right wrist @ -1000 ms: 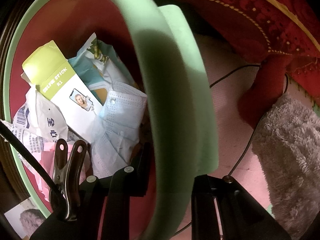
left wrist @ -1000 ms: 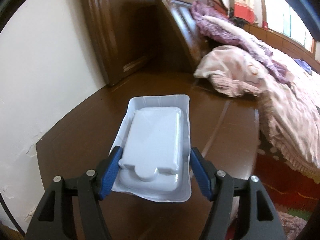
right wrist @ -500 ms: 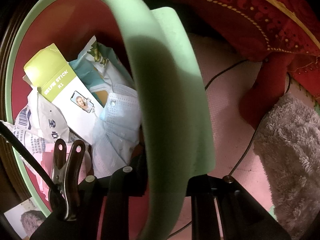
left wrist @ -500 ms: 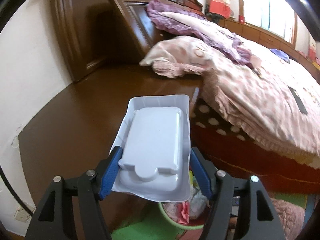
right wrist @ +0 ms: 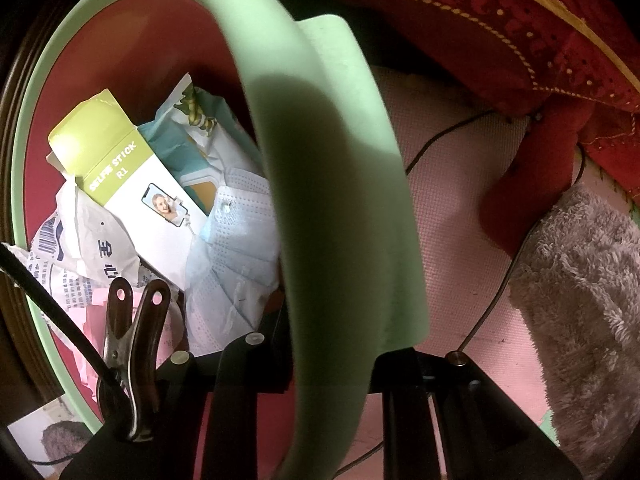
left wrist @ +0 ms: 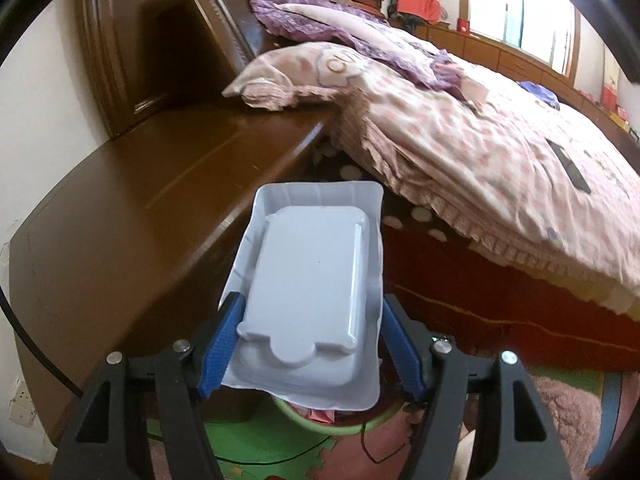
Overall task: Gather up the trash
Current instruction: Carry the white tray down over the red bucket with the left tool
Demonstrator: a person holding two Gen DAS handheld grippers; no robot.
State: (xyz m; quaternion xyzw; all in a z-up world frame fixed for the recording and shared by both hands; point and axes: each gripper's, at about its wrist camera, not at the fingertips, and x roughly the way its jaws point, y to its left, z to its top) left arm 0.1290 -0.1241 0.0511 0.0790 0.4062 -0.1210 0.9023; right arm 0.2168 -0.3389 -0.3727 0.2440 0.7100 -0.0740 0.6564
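The left gripper [left wrist: 310, 346] pinches a white plastic tray [left wrist: 310, 292] by its long sides, blue pads [left wrist: 222, 338] pressed against the rim, the tray stretching forward from the jaws. Directly beneath it sits the green bin [left wrist: 340, 426], with the dark wooden nightstand [left wrist: 140, 216] off to the left and the bed [left wrist: 500, 168] ahead and right. The right gripper [right wrist: 332, 364] is clamped on the bin's green rim [right wrist: 320, 200]; inside the bin, left of that gripper, lie a selfie stick box [right wrist: 132, 188], a face mask [right wrist: 236, 248] and crumpled papers [right wrist: 76, 248].
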